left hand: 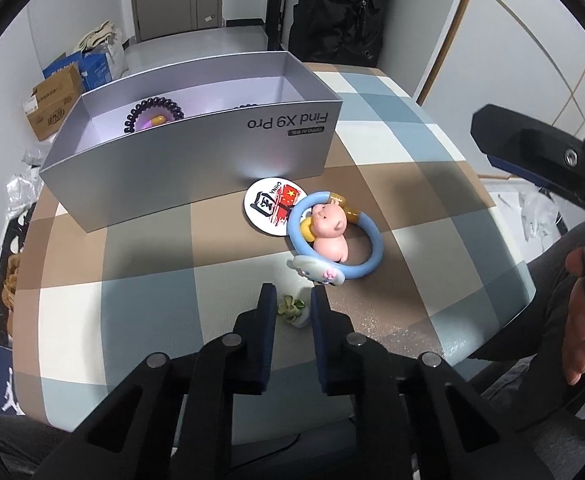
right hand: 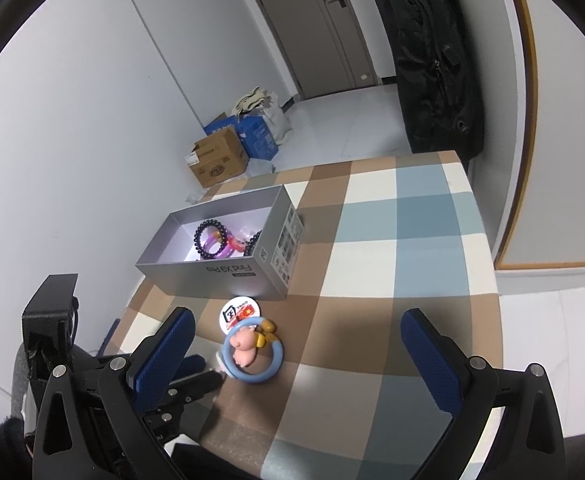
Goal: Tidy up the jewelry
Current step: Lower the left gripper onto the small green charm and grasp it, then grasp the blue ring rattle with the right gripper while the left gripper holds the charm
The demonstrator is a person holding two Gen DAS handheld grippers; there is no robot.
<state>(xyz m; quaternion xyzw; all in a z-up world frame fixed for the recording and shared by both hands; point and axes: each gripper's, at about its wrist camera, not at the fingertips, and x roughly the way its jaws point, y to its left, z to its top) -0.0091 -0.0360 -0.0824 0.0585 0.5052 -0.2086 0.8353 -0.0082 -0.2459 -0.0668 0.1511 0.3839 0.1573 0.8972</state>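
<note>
A small green-and-white trinket (left hand: 291,309) lies on the checked desk (left hand: 412,152) between the left gripper (left hand: 291,300)'s jaws, which stand narrowly parted around it and not clenched, likely poised to pinch it for the silver box (left hand: 196,160) at the far left, where dark bead bracelets (right hand: 212,236) already lie. Just beyond it, the blue ring (left hand: 366,256) circles a pink pig (left hand: 330,236) beside a round badge (left hand: 268,204). The right gripper (right hand: 296,344) hovers released and empty; the trinket's shape is half hidden.
</note>
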